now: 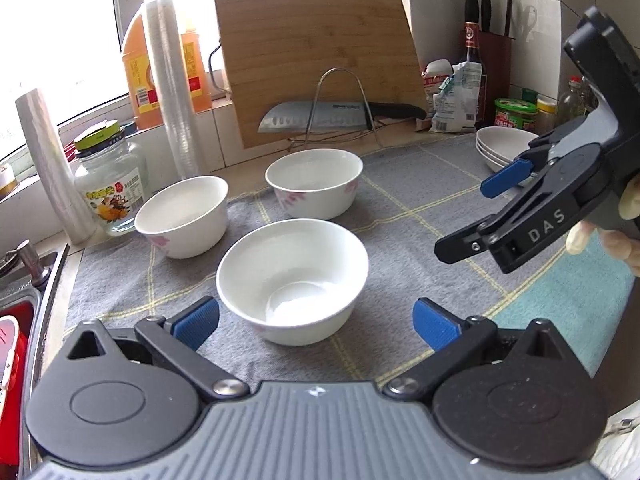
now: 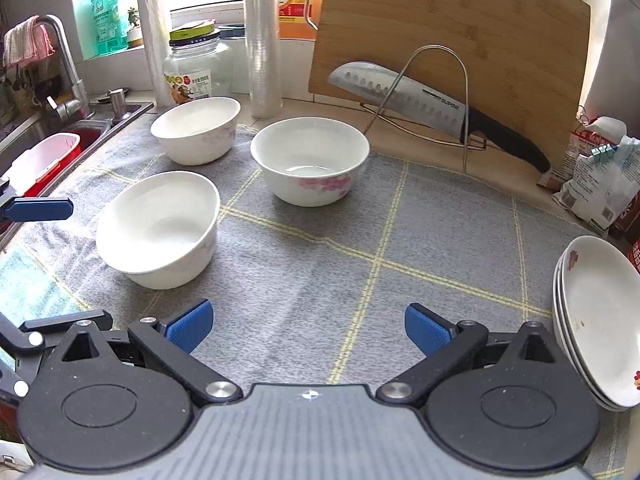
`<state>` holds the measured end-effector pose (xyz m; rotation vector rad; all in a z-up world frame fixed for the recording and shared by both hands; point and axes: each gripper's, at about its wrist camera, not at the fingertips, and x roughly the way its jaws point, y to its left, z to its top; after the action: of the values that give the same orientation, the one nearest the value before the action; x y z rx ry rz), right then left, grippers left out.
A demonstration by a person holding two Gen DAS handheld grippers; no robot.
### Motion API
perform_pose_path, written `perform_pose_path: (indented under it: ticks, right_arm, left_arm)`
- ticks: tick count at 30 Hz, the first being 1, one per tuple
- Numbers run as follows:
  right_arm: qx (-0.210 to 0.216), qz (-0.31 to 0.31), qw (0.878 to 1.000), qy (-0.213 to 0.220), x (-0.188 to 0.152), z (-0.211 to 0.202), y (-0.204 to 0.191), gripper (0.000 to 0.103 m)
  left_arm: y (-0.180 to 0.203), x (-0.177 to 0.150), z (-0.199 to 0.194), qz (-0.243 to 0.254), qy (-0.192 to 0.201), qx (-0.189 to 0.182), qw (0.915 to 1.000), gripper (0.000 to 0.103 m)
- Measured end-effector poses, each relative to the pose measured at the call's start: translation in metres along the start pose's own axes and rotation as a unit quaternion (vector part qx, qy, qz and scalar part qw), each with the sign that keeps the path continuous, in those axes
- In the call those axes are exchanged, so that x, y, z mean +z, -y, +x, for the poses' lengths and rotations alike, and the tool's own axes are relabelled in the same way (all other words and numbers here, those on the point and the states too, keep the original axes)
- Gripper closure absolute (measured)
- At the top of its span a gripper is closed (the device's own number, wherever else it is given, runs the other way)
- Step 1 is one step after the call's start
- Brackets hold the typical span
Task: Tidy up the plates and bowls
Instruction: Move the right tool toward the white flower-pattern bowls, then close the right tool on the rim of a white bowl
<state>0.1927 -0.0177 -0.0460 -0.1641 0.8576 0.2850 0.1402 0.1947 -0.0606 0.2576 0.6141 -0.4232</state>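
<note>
Three bowls stand apart on the grey mat; the nearest bowl (image 1: 292, 280) sits just ahead of my left gripper (image 1: 316, 320), fingers spread and empty. My right gripper (image 2: 308, 330) is spread too, over bare mat, the plates (image 2: 596, 328) stacked beside it. I judge stacking bowls comes next: close on this rim.

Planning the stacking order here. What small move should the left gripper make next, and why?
Probably ease the left gripper forward and down around the nearest bowl. Its jaws are open and empty, and that bowl sits right between them, apart from the other two bowls. The plates are already stacked, so the loose bowls seem to be what is left.
</note>
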Motion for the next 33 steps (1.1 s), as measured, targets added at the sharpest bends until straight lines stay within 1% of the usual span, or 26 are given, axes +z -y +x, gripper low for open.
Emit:
perform_pose_path:
  ticks: [4,6,12,14,20,25,30,31,33]
  right_arm:
    - [-0.003,-0.005,1.000,0.001,0.007,0.002,-0.013,0.000]
    - [-0.005,-0.005,1.000,0.004,0.011,0.002,-0.017,0.000]
    - [0.010,-0.007,1.000,0.006,0.024,0.008,-0.027,0.000]
    - [0.019,-0.008,1.000,0.005,0.028,0.013,-0.032,0.000]
    - [0.057,-0.016,0.998,-0.001,0.039,0.027,-0.045,0.000]
    - [0.084,-0.028,0.996,-0.008,0.048,0.041,-0.054,0.000]
    - [0.111,-0.028,0.993,-0.017,0.055,0.052,-0.057,0.000]
    - [0.116,-0.030,0.993,-0.019,0.056,0.055,-0.058,0.001]
    - [0.125,-0.032,0.991,-0.021,0.058,0.058,-0.059,0.004]
  left_arm:
    - [-0.013,-0.014,0.007,-0.009,-0.005,0.002,0.9999,0.001]
    - [-0.018,-0.019,0.011,-0.012,-0.006,-0.005,0.9999,0.001]
    - [-0.022,-0.027,0.032,-0.005,0.000,-0.005,1.0000,0.001]
    - [-0.021,-0.027,0.036,0.000,0.004,-0.003,1.0000,0.001]
    - [-0.020,-0.028,0.048,0.001,0.009,-0.012,0.9999,0.002]
    - [-0.020,-0.025,0.048,-0.005,0.015,-0.021,0.9997,0.009]
    - [-0.021,-0.025,0.047,-0.006,0.021,-0.025,0.9995,0.010]
    - [-0.021,-0.024,0.047,-0.007,0.022,-0.027,0.9994,0.013]
    - [-0.022,-0.024,0.047,-0.009,0.020,-0.031,0.9993,0.014]
